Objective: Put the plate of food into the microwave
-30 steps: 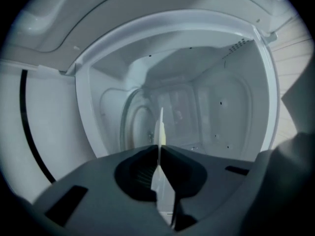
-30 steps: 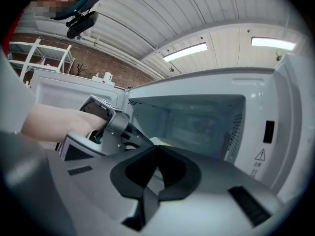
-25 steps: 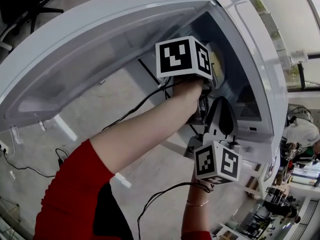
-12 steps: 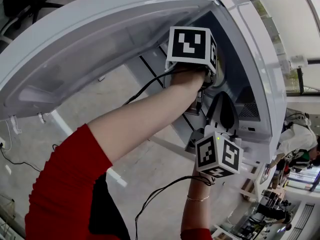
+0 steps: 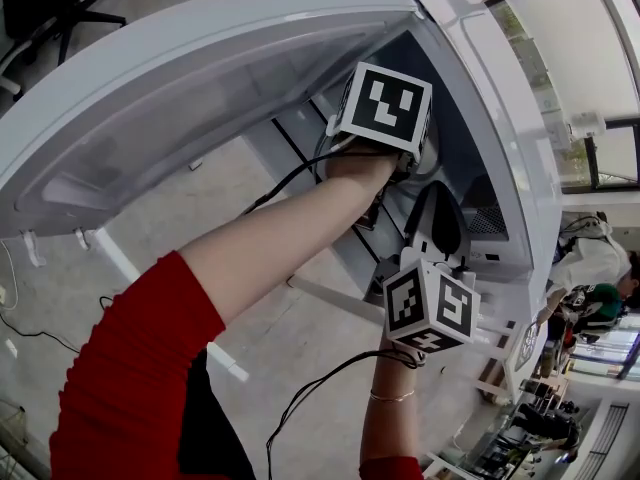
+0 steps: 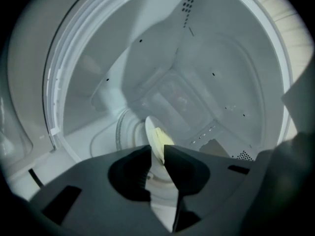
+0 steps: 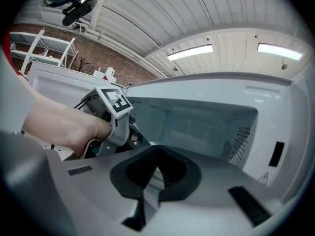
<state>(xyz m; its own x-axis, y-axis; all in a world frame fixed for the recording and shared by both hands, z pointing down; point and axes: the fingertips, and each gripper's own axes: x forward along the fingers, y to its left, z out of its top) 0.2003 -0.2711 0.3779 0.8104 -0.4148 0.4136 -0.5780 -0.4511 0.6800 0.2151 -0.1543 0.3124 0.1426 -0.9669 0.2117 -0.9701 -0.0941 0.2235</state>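
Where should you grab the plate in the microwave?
Probably by the plate's thin near rim, coming in level through the microwave's open front. It is flat with food on top, and every other side is closed in.

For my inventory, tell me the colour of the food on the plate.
Pale yellow food on a white plate; best in the left gripper view.

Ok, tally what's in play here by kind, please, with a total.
microwave: 1
plate of food: 1, inside the microwave
grippers: 2, the left gripper, jaws just opened with the plate between them, and the right gripper, shut, empty
Total: 4
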